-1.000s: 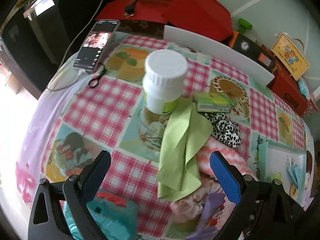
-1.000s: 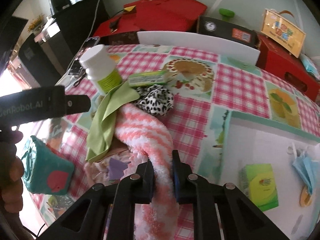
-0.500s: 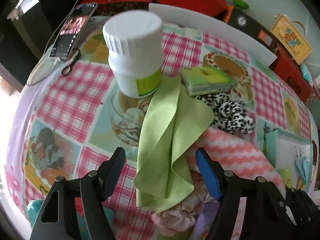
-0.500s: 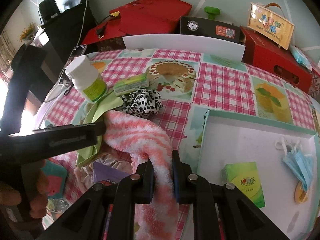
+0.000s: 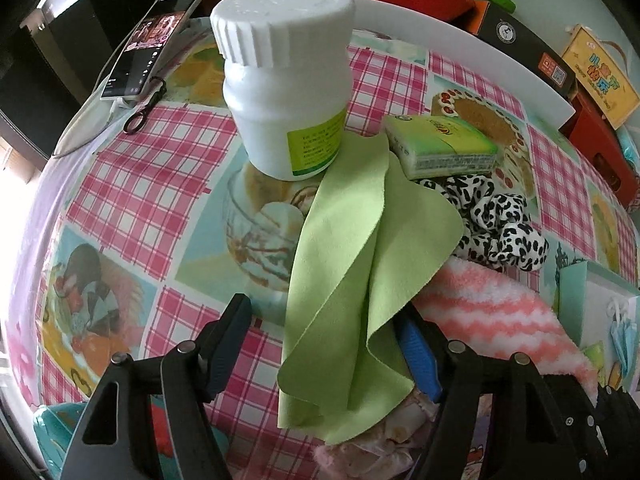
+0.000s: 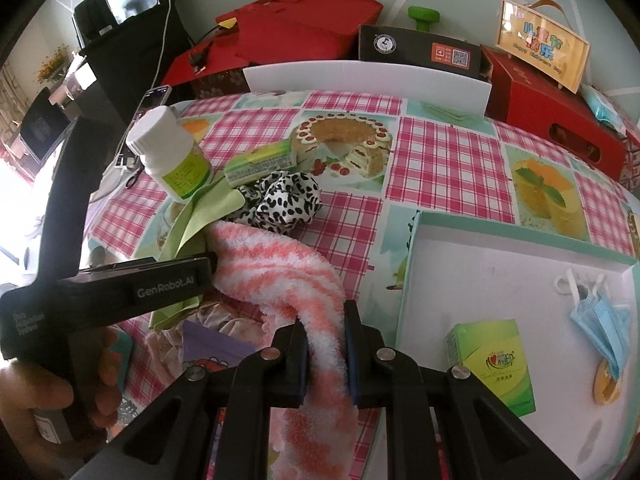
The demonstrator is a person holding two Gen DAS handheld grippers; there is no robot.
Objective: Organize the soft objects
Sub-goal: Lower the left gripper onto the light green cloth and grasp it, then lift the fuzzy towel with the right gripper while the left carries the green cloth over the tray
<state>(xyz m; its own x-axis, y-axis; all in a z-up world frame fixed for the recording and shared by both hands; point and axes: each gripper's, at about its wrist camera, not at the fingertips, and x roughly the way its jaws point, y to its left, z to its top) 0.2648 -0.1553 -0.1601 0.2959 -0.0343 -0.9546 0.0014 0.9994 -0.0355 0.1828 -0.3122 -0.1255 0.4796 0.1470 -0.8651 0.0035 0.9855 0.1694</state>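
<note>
On the left of the bench [image 5: 160,184], a white bottle [image 5: 286,80] is seen standing upright, with the top corner of a green cloth [image 5: 360,280] tucked against or under its base; which of the two cannot be told. The left gripper [image 5: 324,348] is held low over the near end of that cloth, its fingers spread wide, one on each side of the folds, nothing yet pinched. If the cloth is lifted or dragged while its corner is trapped, the bottle is likely to be tipped or pulled along. The right-hand blue finger [image 5: 416,354] is partly hidden under the cloth's edge and lies close to the pink sock [image 5: 492,312], so the sock or the pale fabric beneath could be caught in the same pinch.

Just right of the bottle, a green tissue pack [image 5: 440,146] lies touching a spotted scrunchie [image 5: 496,220], and both could be disturbed by the moving cloth.

Further right, the right gripper [image 6: 326,350] is seen with its fingers pressed onto the pink sock, one end pinched, the rest trailing back over the pile and under the cloth's edge. If both grippers are pulled apart together, the cloth may be dragged by the sock.

At the far right, the tray [image 6: 500,240] already holds a green box [image 6: 494,364] and a face mask [image 6: 600,320]; the trailing sock could be left hanging over its rim.
</note>
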